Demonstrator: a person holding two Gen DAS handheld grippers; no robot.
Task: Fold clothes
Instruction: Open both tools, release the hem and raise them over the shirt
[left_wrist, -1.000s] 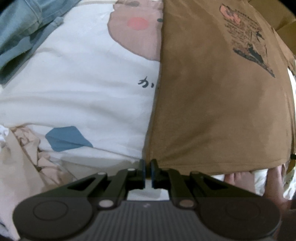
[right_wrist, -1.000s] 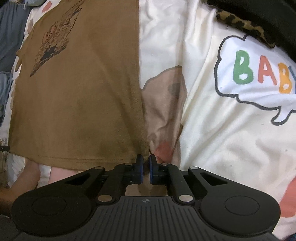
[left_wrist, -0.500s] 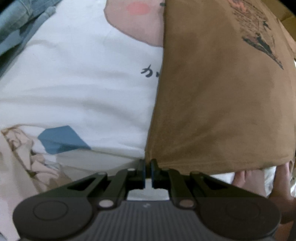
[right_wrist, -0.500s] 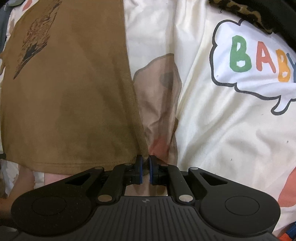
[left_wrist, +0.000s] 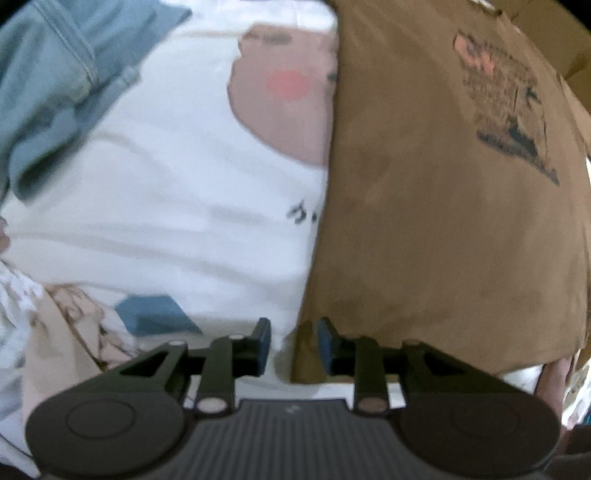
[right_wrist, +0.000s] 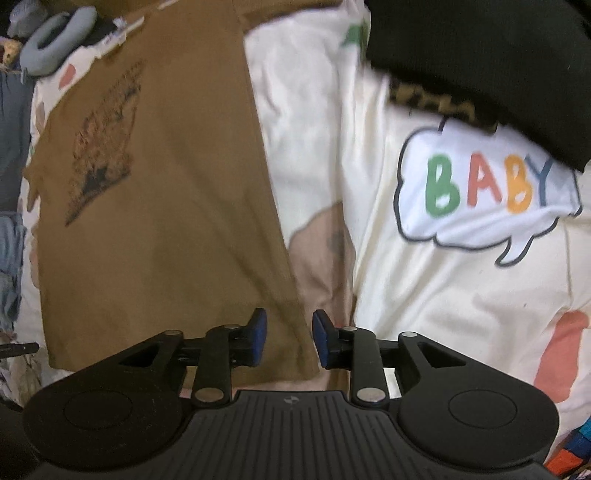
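Jaws of the left gripper (left_wrist: 291, 343) and right gripper (right_wrist: 286, 338) have just been opened, nothing pinched; each is held over a bottom corner of the brown shirt (left_wrist: 443, 221), which is spread flat on the printed sheet (left_wrist: 166, 203).

Brown T-shirt (left_wrist: 443, 229) with dark print — cream bedsheet (right_wrist: 443, 295), colourful "BABY" cloud

Both wrist cameras look steeply down, close over the bed (left_wrist: 177, 206). The left view sits at the brown shirt (left_wrist: 443, 229) hem's left corner, the right view at its right corner; both share that shirt and its print
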